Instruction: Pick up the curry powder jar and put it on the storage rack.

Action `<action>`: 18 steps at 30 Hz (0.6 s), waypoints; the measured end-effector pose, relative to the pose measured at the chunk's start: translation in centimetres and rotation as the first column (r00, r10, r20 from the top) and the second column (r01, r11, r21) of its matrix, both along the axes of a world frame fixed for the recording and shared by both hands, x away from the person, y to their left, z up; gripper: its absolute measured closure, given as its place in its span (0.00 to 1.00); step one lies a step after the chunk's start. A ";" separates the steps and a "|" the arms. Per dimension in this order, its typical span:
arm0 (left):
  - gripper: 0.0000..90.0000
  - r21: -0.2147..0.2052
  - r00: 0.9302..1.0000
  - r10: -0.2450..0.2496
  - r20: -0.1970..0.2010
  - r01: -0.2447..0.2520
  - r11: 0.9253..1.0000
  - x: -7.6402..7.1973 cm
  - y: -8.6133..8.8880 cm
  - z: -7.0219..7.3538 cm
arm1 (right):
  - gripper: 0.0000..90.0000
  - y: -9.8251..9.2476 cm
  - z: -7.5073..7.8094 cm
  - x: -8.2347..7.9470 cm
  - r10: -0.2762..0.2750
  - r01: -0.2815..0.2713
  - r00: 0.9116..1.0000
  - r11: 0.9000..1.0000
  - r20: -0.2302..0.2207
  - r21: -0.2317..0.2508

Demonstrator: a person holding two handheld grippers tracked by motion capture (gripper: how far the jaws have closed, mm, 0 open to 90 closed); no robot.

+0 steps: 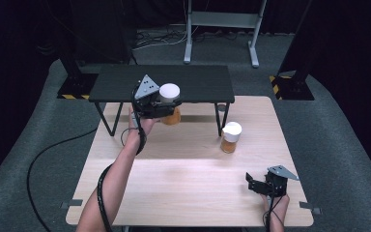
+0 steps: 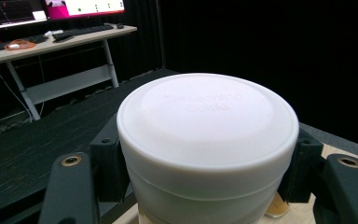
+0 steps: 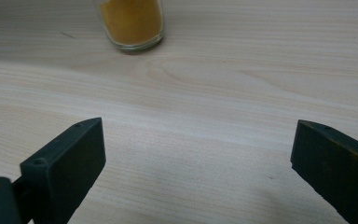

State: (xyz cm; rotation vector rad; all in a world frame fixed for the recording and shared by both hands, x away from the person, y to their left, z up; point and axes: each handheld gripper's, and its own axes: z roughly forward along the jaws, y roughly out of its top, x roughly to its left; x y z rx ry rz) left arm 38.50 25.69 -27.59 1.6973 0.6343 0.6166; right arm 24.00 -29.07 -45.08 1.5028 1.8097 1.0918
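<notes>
- The left gripper (image 1: pixel 166 108) was seen with its jaws clamped on a white-capped jar (image 1: pixel 170 102), the cap (image 2: pixel 207 123) sitting squarely between them; the jar was held above the wooden table (image 1: pixel 183 193), at the front edge of the black shelf (image 1: pixel 193 82).
- Most of the jar's body was cut off below the cap in the left gripper view; only a sliver of glass was caught beside the right-hand jaw.
- Raised lettering was noticed on the cap, too faint to be read.
- The right gripper (image 1: pixel 258 183) was seen with its jaws spread wide and nothing between them.
- A second jar (image 1: pixel 231 137) of orange powder was found well ahead of those jaws, its top cut off in the right gripper view (image 3: pixel 130 25).
- A desk (image 2: pixel 51 44) with monitors was made out beyond the left jaws, the screens unreadable.
</notes>
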 end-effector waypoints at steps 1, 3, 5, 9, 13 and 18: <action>0.37 0.000 1.000 0.000 -0.001 0.000 1.000 0.0 0.0 0.0 | 0.02 0.0 0.0 0.0 0.000 0.000 1.000 1.000 -0.001 0.000; 0.37 0.001 1.000 -0.001 -0.002 0.001 1.000 0.1 0.0 0.1 | 0.02 0.0 0.0 0.0 0.000 0.000 1.000 1.000 -0.002 0.000; 0.37 -0.001 1.000 -0.002 -0.003 0.002 1.000 0.2 0.1 0.2 | 0.02 0.0 0.0 0.0 0.000 0.000 1.000 1.000 -0.002 0.000; 0.37 -0.007 1.000 -0.006 -0.007 0.006 1.000 0.4 0.1 0.4 | 0.02 0.0 0.0 0.0 0.001 -0.001 1.000 1.000 -0.003 -0.002; 0.37 -0.006 1.000 -0.007 -0.005 0.007 1.000 0.5 0.0 0.7 | 0.02 0.0 0.0 0.0 -0.001 0.001 1.000 1.000 -0.002 0.001; 0.37 -0.005 1.000 -0.010 0.000 0.010 1.000 0.6 0.1 1.3 | 0.02 0.0 0.0 0.0 -0.001 0.001 1.000 1.000 -0.003 0.000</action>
